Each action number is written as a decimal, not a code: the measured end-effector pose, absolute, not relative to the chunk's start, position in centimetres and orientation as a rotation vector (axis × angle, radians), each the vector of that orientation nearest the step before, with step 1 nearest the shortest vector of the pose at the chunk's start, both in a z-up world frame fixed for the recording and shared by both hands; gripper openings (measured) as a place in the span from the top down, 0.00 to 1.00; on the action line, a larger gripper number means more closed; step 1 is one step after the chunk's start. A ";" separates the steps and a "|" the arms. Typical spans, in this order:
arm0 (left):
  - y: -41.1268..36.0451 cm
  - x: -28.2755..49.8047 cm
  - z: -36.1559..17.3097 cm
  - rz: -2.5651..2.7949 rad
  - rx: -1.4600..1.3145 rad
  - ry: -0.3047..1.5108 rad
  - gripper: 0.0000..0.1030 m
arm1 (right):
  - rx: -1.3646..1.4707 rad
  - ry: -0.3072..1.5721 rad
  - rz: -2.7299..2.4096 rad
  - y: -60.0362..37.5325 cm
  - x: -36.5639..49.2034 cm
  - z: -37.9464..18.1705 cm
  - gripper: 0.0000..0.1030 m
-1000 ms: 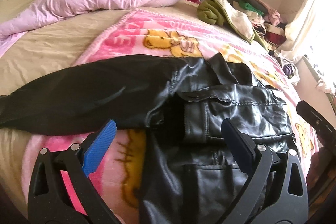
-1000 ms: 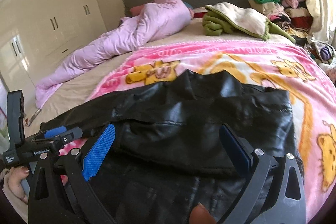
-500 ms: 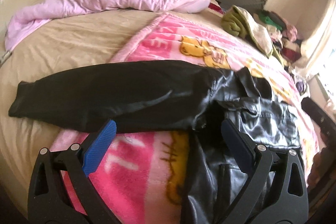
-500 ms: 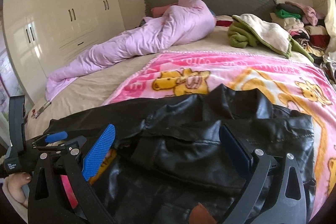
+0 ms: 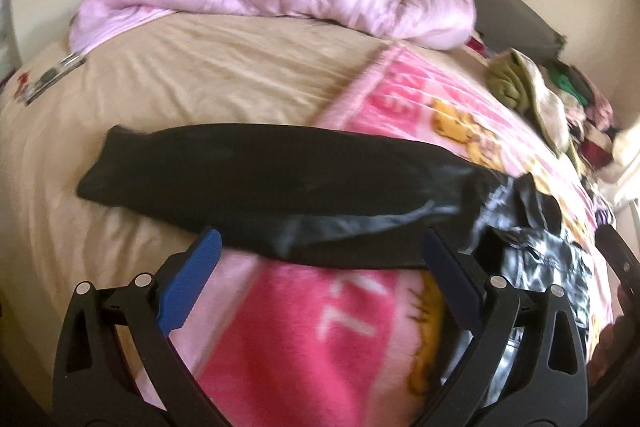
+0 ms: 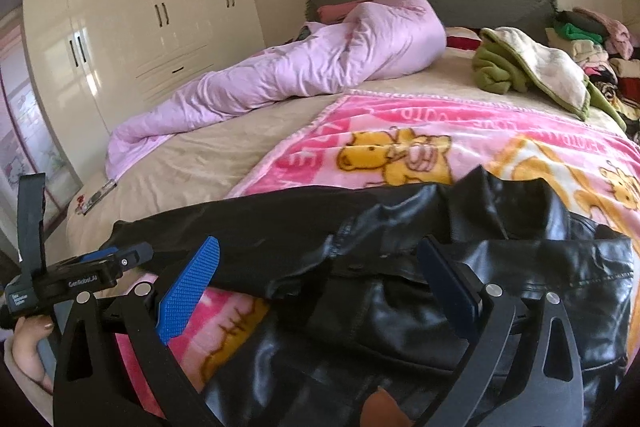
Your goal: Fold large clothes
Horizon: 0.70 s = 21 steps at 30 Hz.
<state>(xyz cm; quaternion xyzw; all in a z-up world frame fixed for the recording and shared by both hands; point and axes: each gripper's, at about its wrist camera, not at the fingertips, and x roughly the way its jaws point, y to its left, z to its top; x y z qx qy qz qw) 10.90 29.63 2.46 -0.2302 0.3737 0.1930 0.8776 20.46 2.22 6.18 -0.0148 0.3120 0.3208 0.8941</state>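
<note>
Having swung further left along the jacket sleeve (image 5: pixel 260 183), both grippers, left (image 5: pixel 320 287) and right (image 6: pixel 316 285), agape, empty.

"GenRobot.AI" was printed on the left gripper (image 6: pixel 86 281) body, lower left of the right wrist view; the blanket (image 6: pixel 500 131) lettering was unreadable.

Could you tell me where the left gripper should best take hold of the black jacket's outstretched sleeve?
Probably at the cuff end of the sleeve, coming from the left gripper's own side. The sleeve lies flat and straight across the bed, its free end farthest from the jacket body, so folding it inward should be simplest.
</note>
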 end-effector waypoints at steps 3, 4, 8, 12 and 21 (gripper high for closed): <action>31.2 10.2 2.3 0.446 -0.503 0.779 0.09 | -0.045 0.643 0.690 3.6 20.2 6.3 0.04; 31.8 10.0 2.2 0.464 -0.517 0.778 0.09 | -0.050 0.641 0.696 4.0 20.1 6.4 0.04; 33.6 9.4 1.5 0.495 -0.576 0.777 0.09 | -0.070 0.633 0.733 5.8 19.6 6.7 0.04; 35.2 8.7 0.8 0.510 -0.636 0.777 0.09 | -0.086 0.623 0.776 7.2 19.1 7.0 0.04; 39.2 7.7 -1.3 0.588 -0.783 0.772 0.09 | -0.168 0.649 0.864 10.8 18.0 5.8 0.04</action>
